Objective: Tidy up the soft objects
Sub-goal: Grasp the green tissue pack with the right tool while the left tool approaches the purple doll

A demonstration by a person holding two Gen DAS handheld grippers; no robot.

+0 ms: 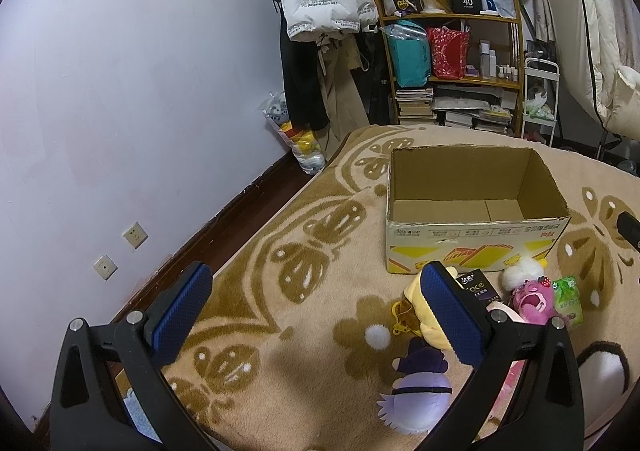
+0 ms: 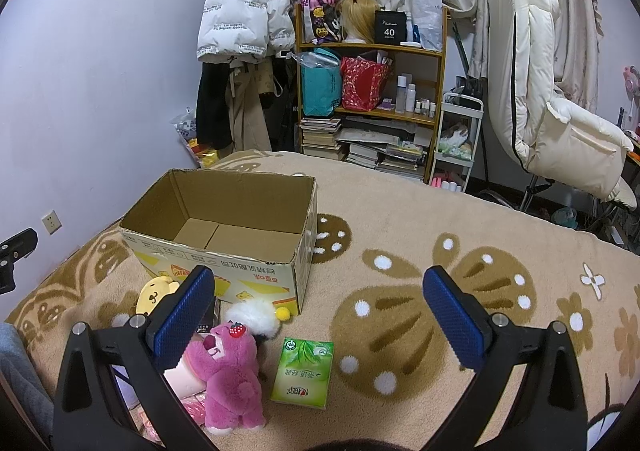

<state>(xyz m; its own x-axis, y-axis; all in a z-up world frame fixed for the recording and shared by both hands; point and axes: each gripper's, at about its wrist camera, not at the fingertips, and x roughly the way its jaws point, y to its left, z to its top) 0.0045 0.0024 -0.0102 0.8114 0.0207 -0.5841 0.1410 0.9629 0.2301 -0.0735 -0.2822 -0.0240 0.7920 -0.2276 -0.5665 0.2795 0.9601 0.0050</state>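
Observation:
An empty open cardboard box [image 1: 476, 247] [image 2: 224, 271] stands on the beige flowered blanket [image 1: 320, 331] [image 2: 400, 219]. In front of it lie soft toys: a pink plush bear [image 2: 232, 375] [image 1: 534, 301], a yellow plush [image 2: 154, 295] [image 1: 420, 307], a white fluffy plush [image 2: 256, 315] [image 1: 520, 271], a purple plush [image 1: 416, 395], and a green tissue pack [image 2: 303, 371] [image 1: 568, 297]. A dark small box [image 1: 478, 287] lies among them. My left gripper [image 1: 316, 311] is open and empty, left of the toys. My right gripper [image 2: 316, 311] is open and empty above the tissue pack.
A wooden shelf [image 2: 372, 107] with bags, books and bottles stands behind the bed. A white puffer jacket [image 2: 240, 3] hangs beside it. A white cart [image 2: 456, 139] and a padded chair [image 2: 560, 103] stand at the right. The wall [image 1: 120, 91] runs along the left.

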